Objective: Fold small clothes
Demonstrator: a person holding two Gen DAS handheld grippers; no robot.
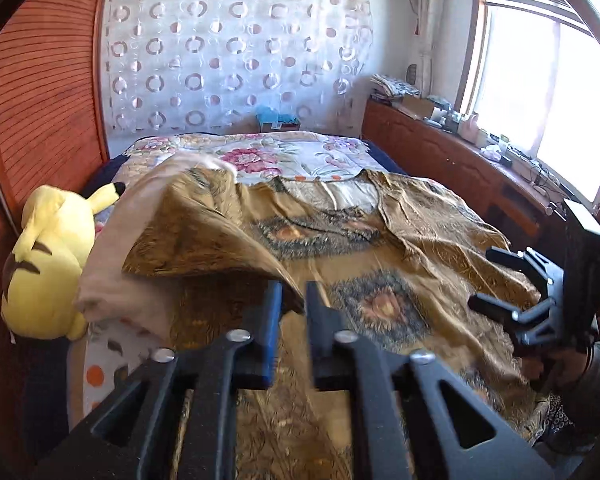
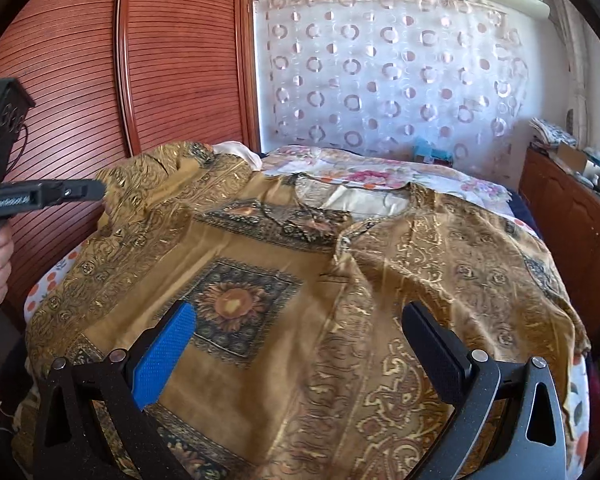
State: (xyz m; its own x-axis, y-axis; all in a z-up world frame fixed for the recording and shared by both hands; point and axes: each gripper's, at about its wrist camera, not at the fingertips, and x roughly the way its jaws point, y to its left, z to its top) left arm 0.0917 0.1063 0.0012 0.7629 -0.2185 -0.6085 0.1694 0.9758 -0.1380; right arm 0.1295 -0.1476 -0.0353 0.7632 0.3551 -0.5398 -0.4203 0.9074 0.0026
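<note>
A golden-brown patterned shirt [image 2: 300, 280] lies spread on the bed, collar toward the far end. My left gripper [image 1: 293, 300] is shut on the shirt's left sleeve edge [image 1: 204, 232] and lifts it, showing its pale underside. It also shows in the right wrist view [image 2: 100, 190] at the shirt's left side. My right gripper [image 2: 296, 344] is open and empty, hovering over the shirt's lower front. It shows in the left wrist view [image 1: 484, 280] at the shirt's right edge.
A yellow plush toy [image 1: 48, 264] lies at the bed's left side by the wooden wardrobe [image 1: 40, 100]. A floral bedspread [image 1: 284, 152] covers the far bed. A wooden cabinet [image 1: 460, 160] with clutter runs along the right under the window.
</note>
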